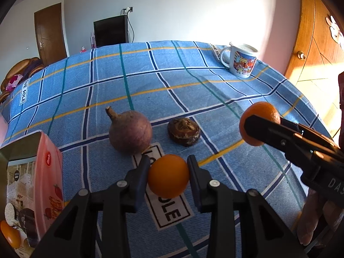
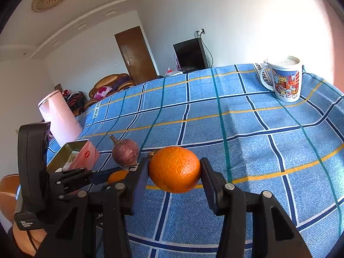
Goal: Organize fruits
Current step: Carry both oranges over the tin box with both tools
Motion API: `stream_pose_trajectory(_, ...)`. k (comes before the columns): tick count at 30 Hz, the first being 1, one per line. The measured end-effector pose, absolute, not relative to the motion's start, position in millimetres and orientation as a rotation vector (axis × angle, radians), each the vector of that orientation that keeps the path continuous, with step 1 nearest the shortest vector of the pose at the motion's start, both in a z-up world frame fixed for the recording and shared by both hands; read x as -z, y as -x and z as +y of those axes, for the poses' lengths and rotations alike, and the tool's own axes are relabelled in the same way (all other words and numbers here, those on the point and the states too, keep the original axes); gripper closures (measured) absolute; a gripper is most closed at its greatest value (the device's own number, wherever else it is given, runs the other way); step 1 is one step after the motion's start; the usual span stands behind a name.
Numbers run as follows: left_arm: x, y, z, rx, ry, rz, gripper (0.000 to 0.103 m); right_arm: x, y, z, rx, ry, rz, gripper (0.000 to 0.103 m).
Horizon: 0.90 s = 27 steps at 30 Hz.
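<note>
My left gripper (image 1: 168,163) is shut on a small smooth orange (image 1: 168,175), which sits low over the white label of the blue checked cloth (image 1: 172,86). In the right wrist view that gripper (image 2: 103,175) reaches in from the left with the small orange (image 2: 117,176) at its tips. My right gripper (image 2: 174,164) is shut on a larger, dimpled orange (image 2: 174,169) and holds it above the cloth; the left wrist view shows this orange (image 1: 263,110) at the right. Just beyond the small orange lie a purple round root (image 1: 130,132) and a brown wrinkled fruit (image 1: 184,134).
An open pink tin box (image 1: 49,172) stands at the left, close to my left gripper. A printed mug (image 1: 241,60) stands at the far right corner of the table. A pink kettle (image 2: 58,116) is at the far left. A wooden door (image 1: 314,53) is to the right.
</note>
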<state>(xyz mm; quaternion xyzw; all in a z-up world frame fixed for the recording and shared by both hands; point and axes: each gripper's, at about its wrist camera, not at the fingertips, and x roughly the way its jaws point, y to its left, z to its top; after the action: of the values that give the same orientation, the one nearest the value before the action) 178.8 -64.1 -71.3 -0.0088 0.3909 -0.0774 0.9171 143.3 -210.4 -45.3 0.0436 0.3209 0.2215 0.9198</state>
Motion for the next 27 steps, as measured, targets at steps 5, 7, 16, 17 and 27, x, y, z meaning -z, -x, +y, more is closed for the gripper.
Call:
stream_pose_trajectory(5,58.7,-165.3,-62.8,0.16,0.009,0.711,0.066,42.1,-138.8,-210.5,-0.465,-0.088,0.631,0.053)
stream_pose_trajectory(7,54.8,-160.8,-61.9,0.159,0.007,0.679,0.066,40.6,-136.4,-209.3,-0.475,-0.082,0.618,0.053)
stream_pose_trajectory(16,44.1,-147.7,-56.1,0.147,0.02,0.581,0.066,33.5,-123.4,-204.8,-0.491,-0.046,0.549,0.053)
stream_pose_trajectory(17,43.2,-145.4,-55.2,0.146,0.021,0.571,0.066,32.8,-122.0,-204.7,-0.49,-0.043,0.541,0.053)
stream_pose_trajectory(27,34.3,-129.8,-54.8,0.132,0.007,0.481,0.066,28.4,-113.1,-202.3,-0.497,-0.02,0.49,0.053)
